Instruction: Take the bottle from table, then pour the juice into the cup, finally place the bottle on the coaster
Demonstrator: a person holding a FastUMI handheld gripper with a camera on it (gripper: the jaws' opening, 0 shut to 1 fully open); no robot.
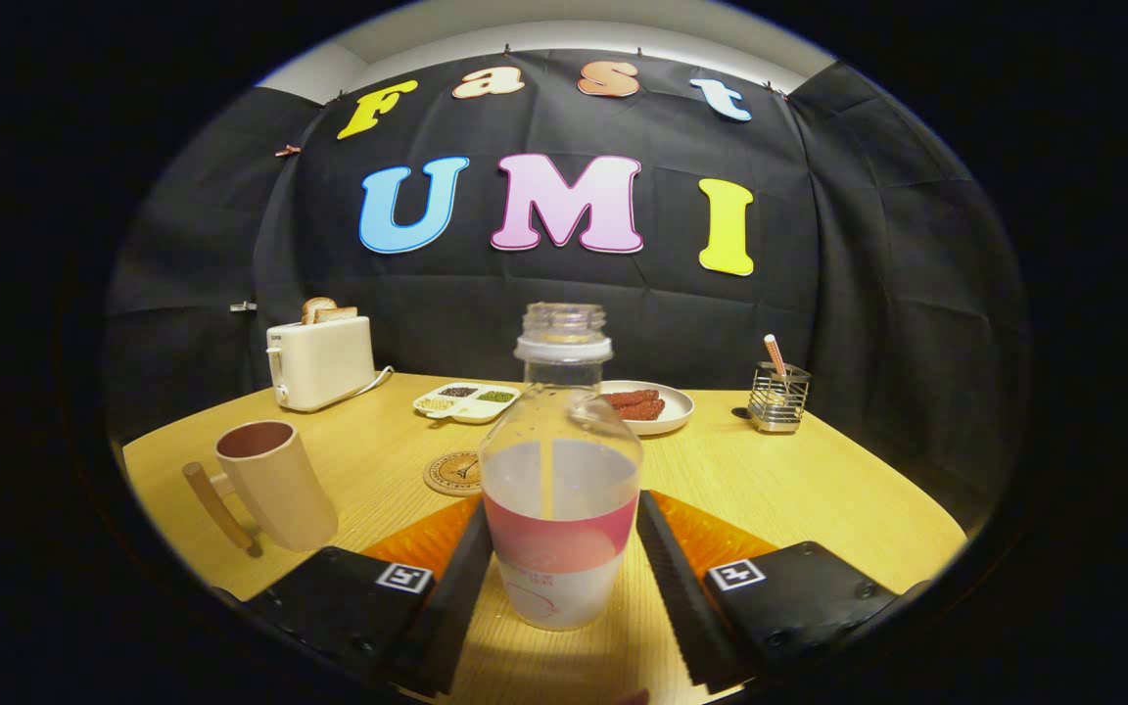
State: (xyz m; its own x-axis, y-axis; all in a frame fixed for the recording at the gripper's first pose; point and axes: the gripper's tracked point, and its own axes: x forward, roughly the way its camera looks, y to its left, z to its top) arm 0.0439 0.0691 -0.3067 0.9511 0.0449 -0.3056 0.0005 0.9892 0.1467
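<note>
straddling the bottle (pixel 560 509) on the surface (pixel 819 490), fingers (pixel 672 568) spread either side of its label band, seemingly not pressing yet. open top, part-full, thin slick plastic: grip the band, keep upright. cup (pixel 270 480) left, coaster (pixel 453 474) behind.

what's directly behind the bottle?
The coaster shows partly behind the bottle, its right edge covered. A plate of sausages sits farther back, also partly covered. The hand-held gripper has its fingers at the bottle's sides; contact is unclear.
</note>
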